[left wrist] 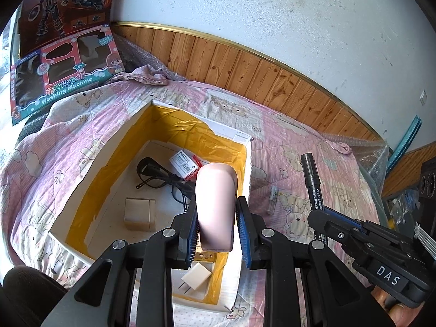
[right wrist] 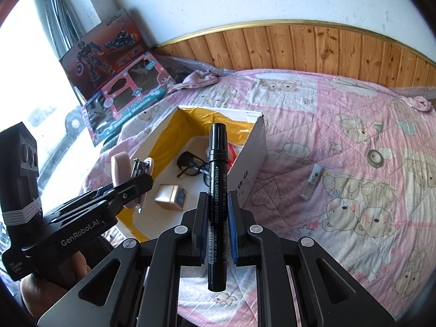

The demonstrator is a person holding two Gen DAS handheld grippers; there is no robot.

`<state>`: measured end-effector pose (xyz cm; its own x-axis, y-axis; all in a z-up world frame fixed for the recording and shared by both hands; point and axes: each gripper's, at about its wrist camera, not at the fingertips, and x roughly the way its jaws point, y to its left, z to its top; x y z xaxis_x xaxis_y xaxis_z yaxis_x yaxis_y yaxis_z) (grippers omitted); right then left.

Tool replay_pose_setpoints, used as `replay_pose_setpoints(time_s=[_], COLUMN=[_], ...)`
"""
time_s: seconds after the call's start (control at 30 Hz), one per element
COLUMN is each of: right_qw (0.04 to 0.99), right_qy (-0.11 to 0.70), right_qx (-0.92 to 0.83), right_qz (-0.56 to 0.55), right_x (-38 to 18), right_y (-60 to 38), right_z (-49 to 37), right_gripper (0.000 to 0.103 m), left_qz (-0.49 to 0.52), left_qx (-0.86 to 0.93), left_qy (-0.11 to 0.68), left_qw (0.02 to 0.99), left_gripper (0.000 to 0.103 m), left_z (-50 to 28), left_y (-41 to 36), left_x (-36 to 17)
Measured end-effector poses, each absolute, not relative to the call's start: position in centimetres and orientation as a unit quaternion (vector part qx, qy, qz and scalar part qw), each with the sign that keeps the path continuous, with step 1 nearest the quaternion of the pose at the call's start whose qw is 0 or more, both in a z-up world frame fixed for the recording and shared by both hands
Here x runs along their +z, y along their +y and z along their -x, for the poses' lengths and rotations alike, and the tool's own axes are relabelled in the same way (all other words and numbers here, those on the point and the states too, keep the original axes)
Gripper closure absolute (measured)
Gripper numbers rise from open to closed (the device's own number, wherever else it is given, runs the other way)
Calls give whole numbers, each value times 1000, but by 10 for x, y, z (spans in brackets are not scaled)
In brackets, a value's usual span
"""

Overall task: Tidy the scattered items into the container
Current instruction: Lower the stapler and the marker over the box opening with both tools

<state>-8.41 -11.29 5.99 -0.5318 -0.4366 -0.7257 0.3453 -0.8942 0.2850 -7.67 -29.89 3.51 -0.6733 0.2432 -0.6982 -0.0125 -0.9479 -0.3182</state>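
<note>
Left wrist view: my left tool [left wrist: 216, 223] is clamped on a pink stapler [left wrist: 215, 209], long axis pointing away from me, hanging over the yellow-lined box [left wrist: 90, 179]; its far end hides part of the glasses [left wrist: 163, 179]. Right wrist view: my right tool [right wrist: 216, 218] grips a black marker [right wrist: 216, 190] lengthwise, cap pointing toward the box.

A pale pink stapler [left wrist: 215, 207] hangs above the open white cardboard box with yellow-taped walls [left wrist: 90, 160], which holds black-framed glasses [left wrist: 160, 177] and a small beige box [left wrist: 139, 214]. A black marker pen [right wrist: 216, 190] points far over the box's near right edge. A small clear case [right wrist: 312, 181] and a green tape roll [right wrist: 376, 158] lie on the bed to the right.
</note>
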Motion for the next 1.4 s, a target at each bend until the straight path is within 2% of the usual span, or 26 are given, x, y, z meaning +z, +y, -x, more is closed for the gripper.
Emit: replay_pose_setpoints(time_s=[0.83, 1.4], right_qw=[276, 304], right_qy=[-28, -30], right_qx=[-855, -822], right_qz=[-438, -481], right_x=[56, 16], right_y=[-180, -227], right_z=[102, 108], right_gripper=[90, 90], left_qz=[402, 436], left_qx=[899, 884], left_qy=[-175, -167], left_qw=[17, 20], left_gripper=[76, 76], left_z=[88, 102], left_y=[-375, -386], left_x=[16, -4])
